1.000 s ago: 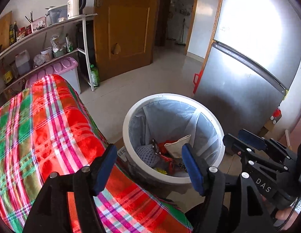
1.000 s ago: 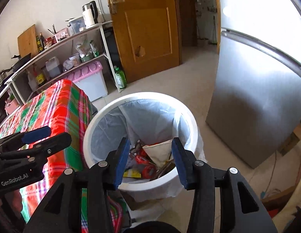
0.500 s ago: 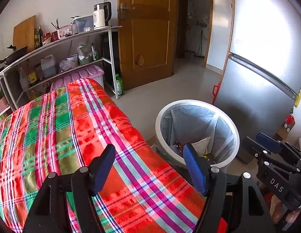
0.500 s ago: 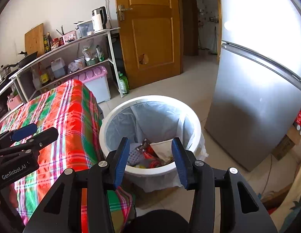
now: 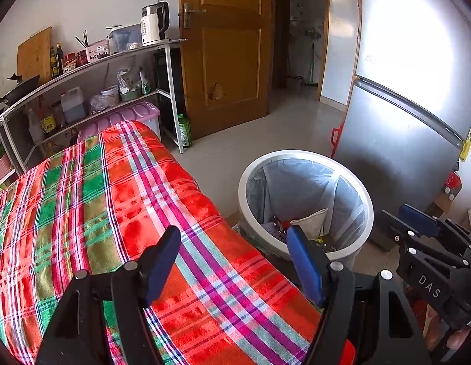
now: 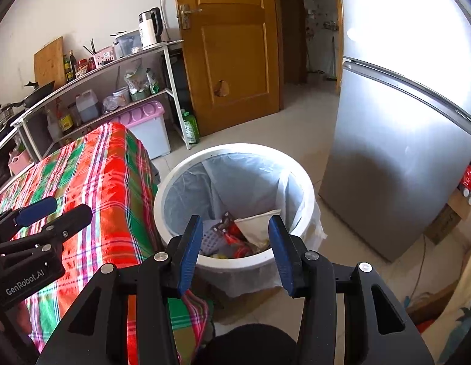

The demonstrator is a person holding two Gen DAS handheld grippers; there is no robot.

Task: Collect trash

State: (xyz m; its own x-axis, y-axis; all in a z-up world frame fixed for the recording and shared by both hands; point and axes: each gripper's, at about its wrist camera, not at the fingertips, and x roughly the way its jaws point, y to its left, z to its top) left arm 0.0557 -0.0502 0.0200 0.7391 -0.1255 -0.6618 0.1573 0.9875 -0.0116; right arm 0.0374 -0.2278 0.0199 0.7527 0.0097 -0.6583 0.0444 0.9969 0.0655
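both tools, left tool and right tool, spread and empty beside the trash bin

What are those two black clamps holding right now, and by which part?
Nothing. The left gripper hangs open over the plaid tablecloth, and the right gripper is open above the white trash bin, its fingers empty.

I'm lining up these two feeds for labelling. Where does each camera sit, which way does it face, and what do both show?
Left wrist: sits on the left gripper, angled down over the plaid cloth toward the trash bin; the right gripper pokes in at right.
Right wrist: sits on the right gripper, angled down into the trash bin; the left gripper shows at left.
Shared: bin, cloth, shelf rack, wooden door, fridge.
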